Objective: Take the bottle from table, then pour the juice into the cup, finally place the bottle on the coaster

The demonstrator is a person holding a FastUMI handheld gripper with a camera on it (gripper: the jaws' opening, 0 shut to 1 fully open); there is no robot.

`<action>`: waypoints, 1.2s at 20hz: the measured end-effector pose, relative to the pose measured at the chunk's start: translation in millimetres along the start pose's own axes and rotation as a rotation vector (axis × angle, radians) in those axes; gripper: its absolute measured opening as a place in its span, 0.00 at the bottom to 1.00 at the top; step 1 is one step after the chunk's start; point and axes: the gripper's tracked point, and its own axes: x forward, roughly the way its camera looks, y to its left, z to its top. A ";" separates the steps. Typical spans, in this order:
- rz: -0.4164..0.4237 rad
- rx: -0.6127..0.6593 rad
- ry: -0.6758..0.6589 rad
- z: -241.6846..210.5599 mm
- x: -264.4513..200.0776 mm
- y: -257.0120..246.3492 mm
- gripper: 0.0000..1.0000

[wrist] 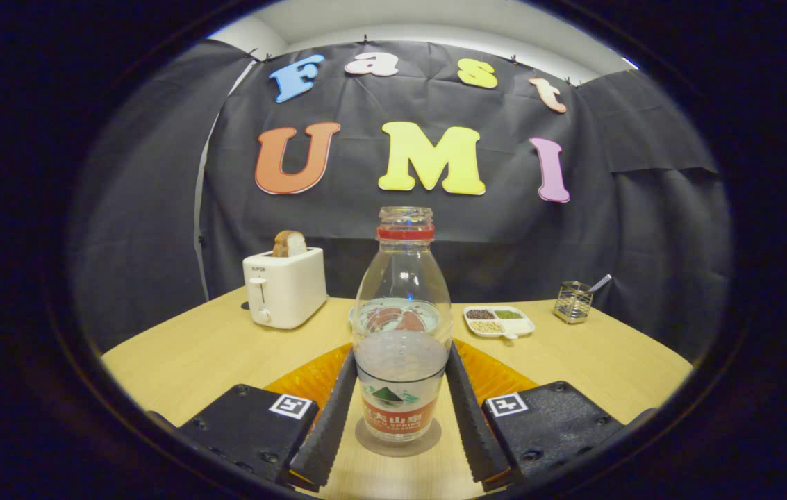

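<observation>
One wide wooden table (192,361) carries everything. On it, back left, stands a white toaster (285,288) with a slice of bread up; back right, a divided dish (499,322) of grains and a small wire holder (572,301). The clear plastic bottle (403,326) stands upright, uncapped, on a round coaster (397,444), between the jaws of the gripper (400,423). The jaws flank its labelled lower body closely; whether they press on it I cannot tell. Partly filled, it probably feels light, thin-walled and easily squeezed, so the stiffer labelled band looks the best hold.
</observation>
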 end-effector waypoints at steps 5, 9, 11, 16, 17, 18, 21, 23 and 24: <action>0.005 -0.009 0.027 -17.1 11.6 -0.7 0.78; 0.004 0.028 0.017 -23.6 12.8 -5.9 0.79; 0.009 0.041 0.016 -24.9 15.1 -7.2 0.81; 0.001 0.028 0.030 -25.5 13.0 -9.0 0.89; 0.002 0.027 0.024 -24.3 13.3 -9.1 0.94; -0.002 0.026 0.025 -23.9 11.8 -10.1 0.99; -0.008 0.031 0.028 -21.7 7.3 -13.4 1.00; -0.014 0.037 0.029 -18.9 2.8 -15.3 1.00; -0.018 0.041 0.032 -16.6 -0.3 -16.5 1.00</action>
